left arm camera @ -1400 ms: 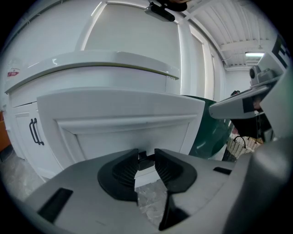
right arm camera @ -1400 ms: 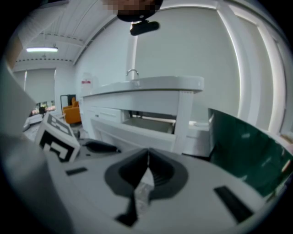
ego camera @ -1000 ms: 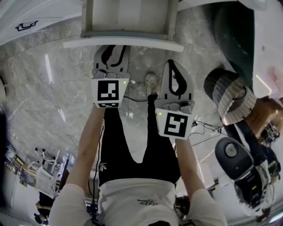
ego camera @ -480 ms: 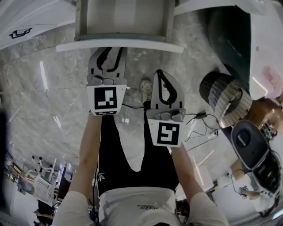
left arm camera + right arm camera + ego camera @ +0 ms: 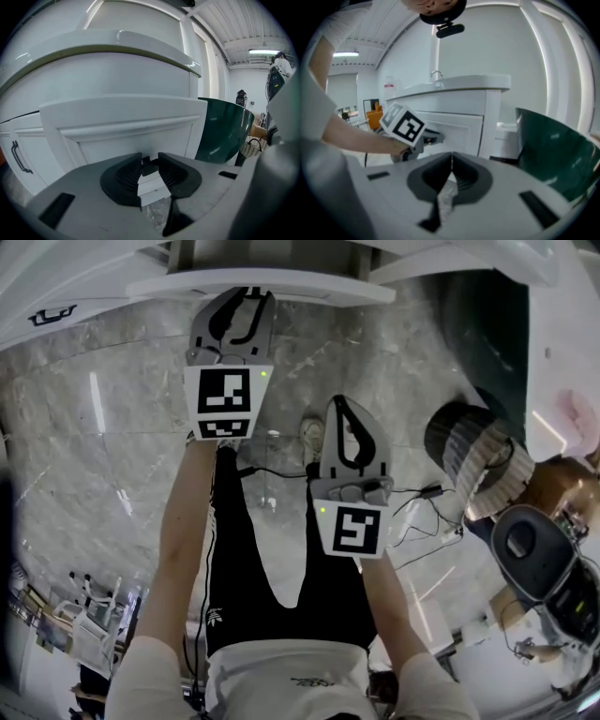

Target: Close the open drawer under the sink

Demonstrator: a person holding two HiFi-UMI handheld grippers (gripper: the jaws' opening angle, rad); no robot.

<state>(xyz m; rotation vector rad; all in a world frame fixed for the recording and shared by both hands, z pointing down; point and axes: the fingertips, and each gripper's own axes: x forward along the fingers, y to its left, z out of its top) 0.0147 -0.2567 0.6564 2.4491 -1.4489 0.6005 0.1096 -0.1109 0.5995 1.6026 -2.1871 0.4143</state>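
The white drawer front (image 5: 262,285) runs across the top of the head view, with only a sliver of the drawer's inside showing behind it. My left gripper (image 5: 246,300) reaches up to that front with its tips at the panel, jaws a little apart and nothing gripped. In the left gripper view the panelled drawer front (image 5: 126,126) fills the space just ahead of the left gripper (image 5: 150,161). My right gripper (image 5: 349,420) hangs back over the floor, shut and empty. The right gripper view shows the right gripper (image 5: 451,159) closed and the left gripper (image 5: 427,137) against the drawer front (image 5: 457,126).
A dark green bin (image 5: 487,324) stands right of the cabinet, with a striped basket (image 5: 478,451) and a grey machine (image 5: 534,549) nearer. A black cable (image 5: 422,493) lies on the marble floor. A cabinet door with a black handle (image 5: 18,157) is to the left. A faucet (image 5: 436,74) stands on the counter.
My left gripper has moved forward against the drawer front, and far less of the drawer's inside shows than before. The right gripper has stayed about where it was.
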